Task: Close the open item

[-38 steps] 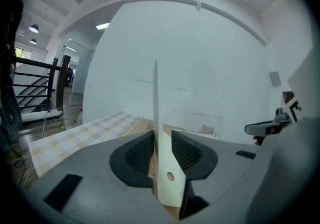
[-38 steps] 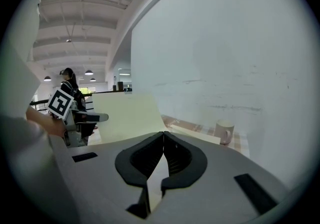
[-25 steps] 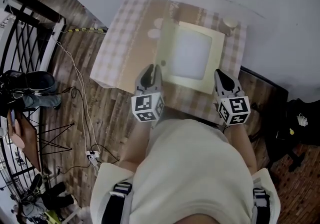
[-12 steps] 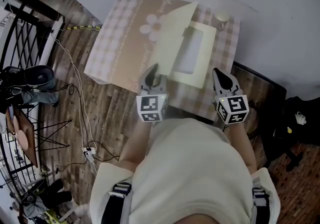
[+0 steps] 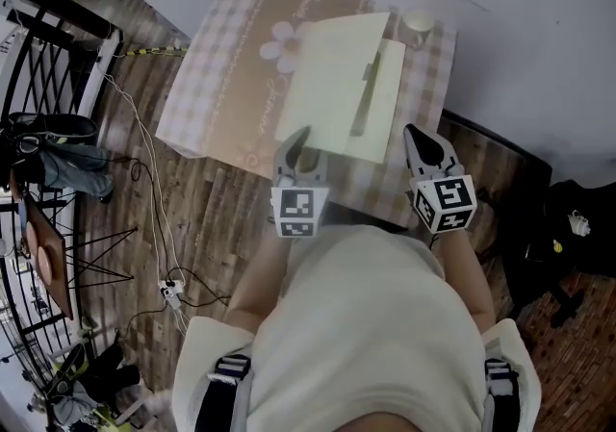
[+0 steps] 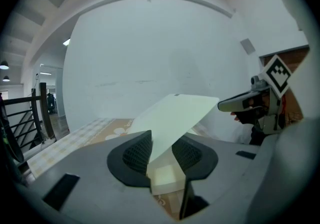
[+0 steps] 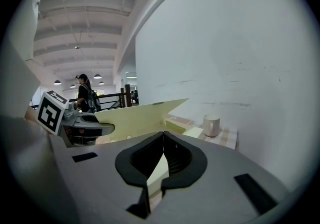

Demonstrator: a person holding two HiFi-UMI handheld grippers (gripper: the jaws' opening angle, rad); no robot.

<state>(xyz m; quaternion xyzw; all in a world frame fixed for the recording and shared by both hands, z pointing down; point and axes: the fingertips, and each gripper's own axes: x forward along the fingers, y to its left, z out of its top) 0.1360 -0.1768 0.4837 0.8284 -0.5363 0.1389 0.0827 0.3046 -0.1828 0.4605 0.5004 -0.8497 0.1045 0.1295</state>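
Note:
A pale yellow box (image 5: 383, 103) lies on the checked tablecloth (image 5: 226, 64), and its lid (image 5: 332, 79) slants over the base, partly raised. My left gripper (image 5: 296, 146) is at the box's near left edge. In the left gripper view the lid (image 6: 175, 115) runs between the two pads (image 6: 136, 154); the jaws are opening, with a gap beside the lid. My right gripper (image 5: 421, 141) hovers at the box's near right corner, shut with nothing in it. In the right gripper view the jaws of the right gripper (image 7: 164, 140) meet, and the raised lid (image 7: 135, 118) stands ahead.
A small white cup (image 5: 417, 24) stands at the table's far right corner, also seen as the cup (image 7: 211, 124) by the white wall. The table's near edge lies just under both grippers. Cables and a black railing (image 5: 43, 84) are on the wooden floor to the left.
The windowed lid has swung from facing up toward me to slanting over the base, its plain outer side now showing. Both grippers have stayed near the box's front edge.

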